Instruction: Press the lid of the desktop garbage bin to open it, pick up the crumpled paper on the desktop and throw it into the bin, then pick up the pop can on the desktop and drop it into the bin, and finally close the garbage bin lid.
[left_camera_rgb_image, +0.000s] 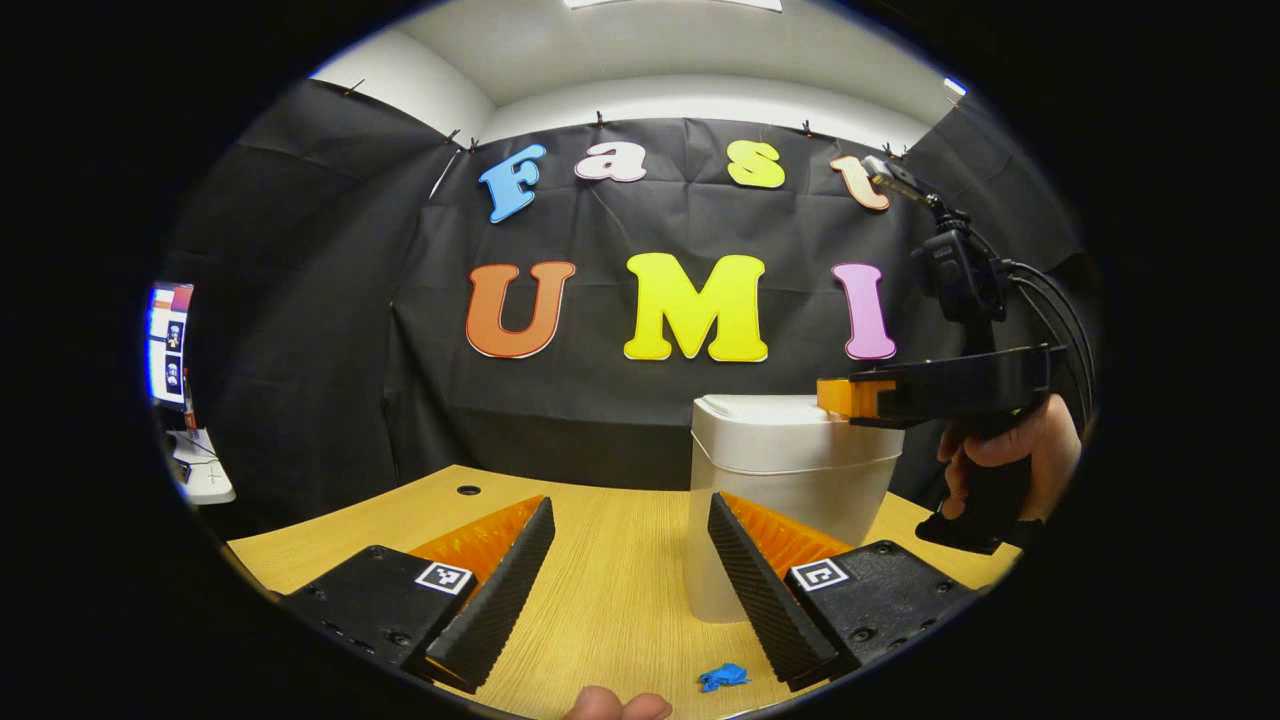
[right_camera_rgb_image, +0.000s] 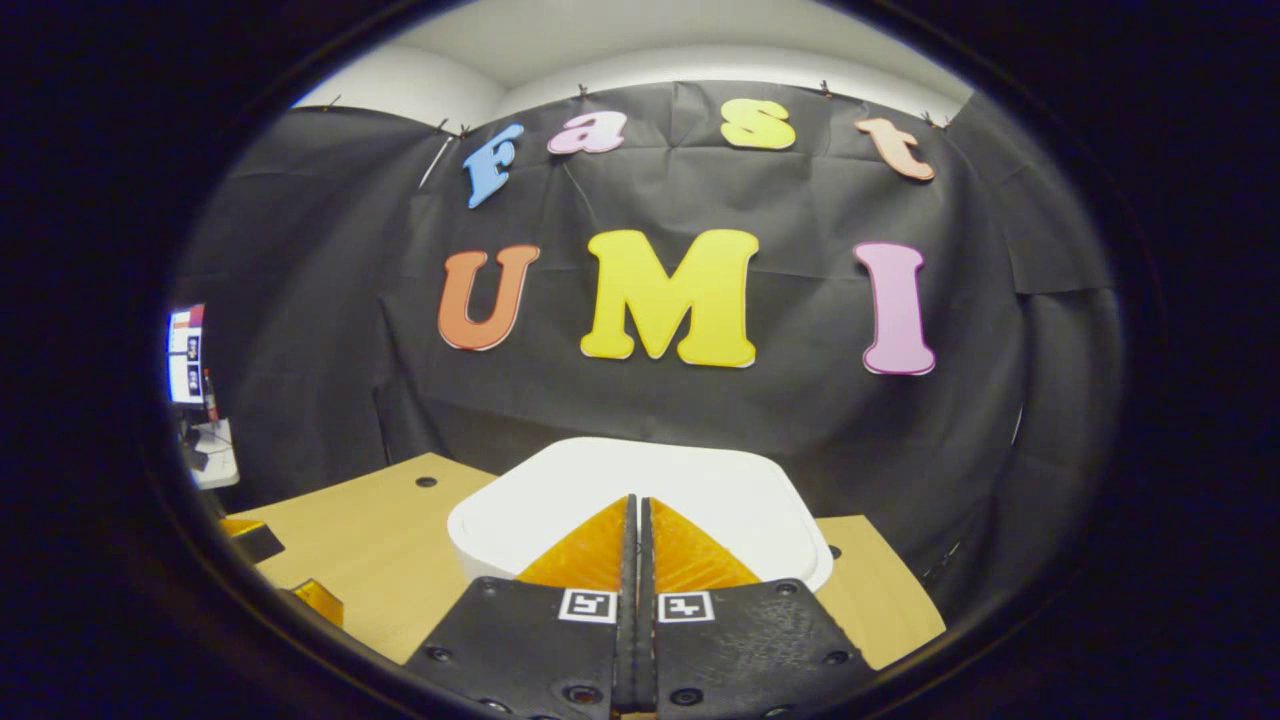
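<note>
Right gripper view looks down along the right gripper (right_camera_rgb_image: 637, 520), whose two fingers are pressed together with nothing between them, their tips over the near part of the white lid (right_camera_rgb_image: 720, 490). The bin (left_camera_rgb_image: 790, 470) stands upright on the wooden desk (left_camera_rgb_image: 600, 590), lid flat and closed. From the left gripper view the same tool comes in from the right at lid height, held level in a person's hand (left_camera_rgb_image: 1010, 450), its nose over the lid's right edge; whether it is touching the lid I cannot tell. So the lid lies directly beneath the right tool's tips, and my guess is the press wants a short downward push rather than any reach sideways.

The left gripper (left_camera_rgb_image: 630, 560) waits low over the desk with its fingers spread wide and empty, the bin just ahead and to its right. A small blue scrap (left_camera_rgb_image: 722, 677) lies on the desk near its right finger. The opening step looks not yet done.
</note>
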